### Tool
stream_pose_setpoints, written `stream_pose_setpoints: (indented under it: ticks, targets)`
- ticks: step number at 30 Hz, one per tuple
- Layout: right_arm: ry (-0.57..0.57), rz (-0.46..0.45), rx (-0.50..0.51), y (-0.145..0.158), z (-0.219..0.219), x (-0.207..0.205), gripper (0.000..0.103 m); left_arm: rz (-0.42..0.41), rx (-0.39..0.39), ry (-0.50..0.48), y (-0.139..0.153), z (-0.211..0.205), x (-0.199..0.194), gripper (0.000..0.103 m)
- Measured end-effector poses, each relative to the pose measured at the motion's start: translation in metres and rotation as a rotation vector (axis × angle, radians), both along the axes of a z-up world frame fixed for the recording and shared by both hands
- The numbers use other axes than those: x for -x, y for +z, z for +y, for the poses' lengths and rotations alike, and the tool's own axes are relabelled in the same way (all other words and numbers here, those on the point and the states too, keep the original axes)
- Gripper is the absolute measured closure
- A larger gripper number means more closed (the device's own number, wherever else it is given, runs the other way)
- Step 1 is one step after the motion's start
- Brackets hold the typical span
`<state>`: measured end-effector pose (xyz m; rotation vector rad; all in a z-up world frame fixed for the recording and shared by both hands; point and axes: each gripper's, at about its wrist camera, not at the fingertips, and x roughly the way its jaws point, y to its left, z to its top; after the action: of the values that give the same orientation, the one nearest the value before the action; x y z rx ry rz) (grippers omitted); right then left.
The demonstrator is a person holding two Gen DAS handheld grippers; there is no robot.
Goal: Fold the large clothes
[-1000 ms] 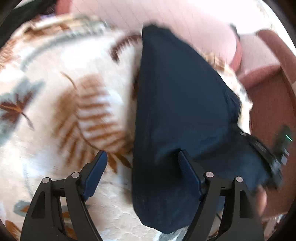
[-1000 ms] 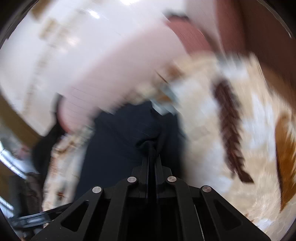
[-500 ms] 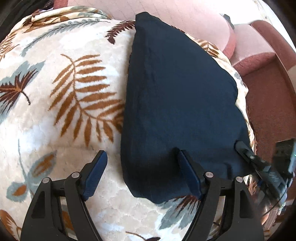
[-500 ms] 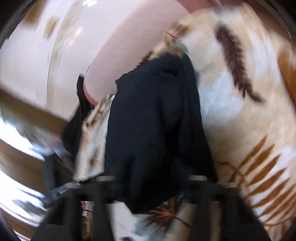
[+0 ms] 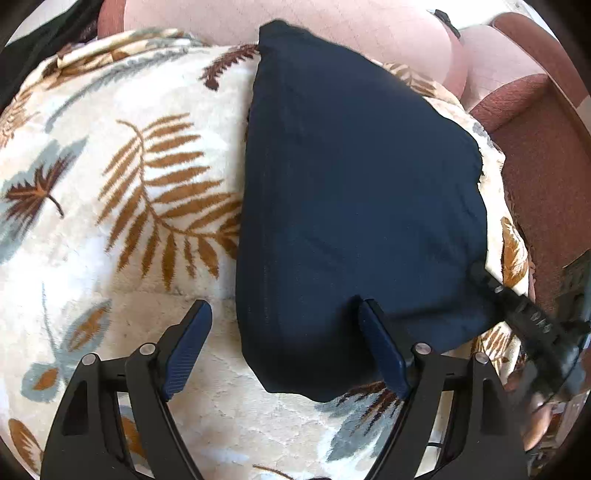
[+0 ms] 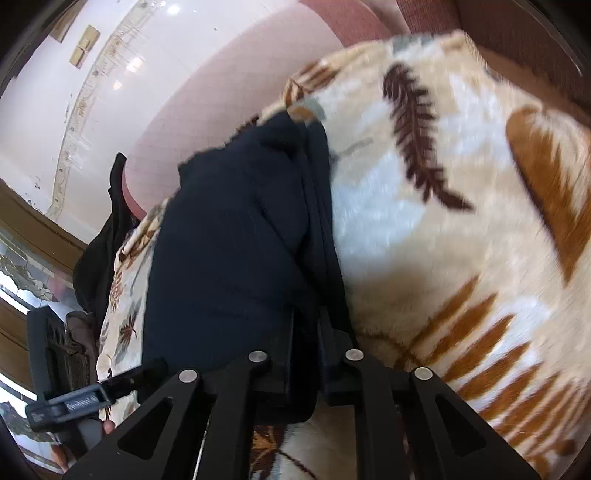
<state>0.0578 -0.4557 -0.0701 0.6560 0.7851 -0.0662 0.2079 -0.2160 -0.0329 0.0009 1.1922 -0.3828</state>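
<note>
— Where does the garment lie?
— The folded navy garment (image 5: 354, 206) rests flat on a leaf-patterned blanket (image 5: 122, 192), against a pink cushion (image 5: 369, 29).
— And the grippers?
— The left gripper (image 5: 284, 328) gapes wide over its near edge, gripping nothing. The right gripper (image 6: 306, 325), jaws just parting, straddles the cloth's corner.
</note>
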Motion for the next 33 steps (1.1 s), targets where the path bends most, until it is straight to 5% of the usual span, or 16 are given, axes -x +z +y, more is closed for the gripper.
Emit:
stream_pose_setpoints:
  ticks: [2, 5, 13, 15, 18, 20, 24, 28, 33]
  targets:
    - [-0.021, -0.04, -0.001, 0.014, -0.005, -0.003, 0.081, -0.018, 0.014, -0.004, 0.008, 0.002, 0.0, 0.021]
    - [-0.082, -0.074, -0.029, 0.029, -0.02, -0.015, 0.05, -0.049, 0.071, 0.011, 0.028, 0.01, -0.011, 0.021]
    - [-0.146, 0.0, -0.17, 0.024, -0.043, -0.097, 0.049, 0.006, 0.108, 0.057, 0.044, 0.007, -0.09, 0.021]
    - [-0.121, 0.003, -0.109, 0.027, -0.037, -0.116, 0.097, -0.002, 0.123, 0.055, 0.045, 0.003, -0.101, 0.021]
    - [-0.109, -0.13, 0.0, 0.049, -0.032, -0.121, 0.1, -0.017, 0.121, 0.05, 0.037, -0.004, -0.108, 0.021]
    - [-0.149, -0.162, -0.007, 0.044, -0.04, -0.124, 0.1, 0.012, 0.097, 0.051, 0.02, -0.013, -0.116, 0.021]
    - [-0.198, 0.068, -0.027, -0.014, -0.057, -0.149, 0.092, 0.09, 0.109, 0.059, -0.008, -0.018, -0.125, 0.019]
    - [-0.225, -0.025, 0.003, 0.012, -0.053, -0.12, 0.08, 0.08, 0.115, 0.052, 0.007, -0.006, -0.115, 0.02]
    - [-0.091, -0.211, 0.041, 0.035, -0.016, -0.066, 0.067, 0.019, 0.158, 0.044, 0.021, 0.009, -0.076, 0.02]
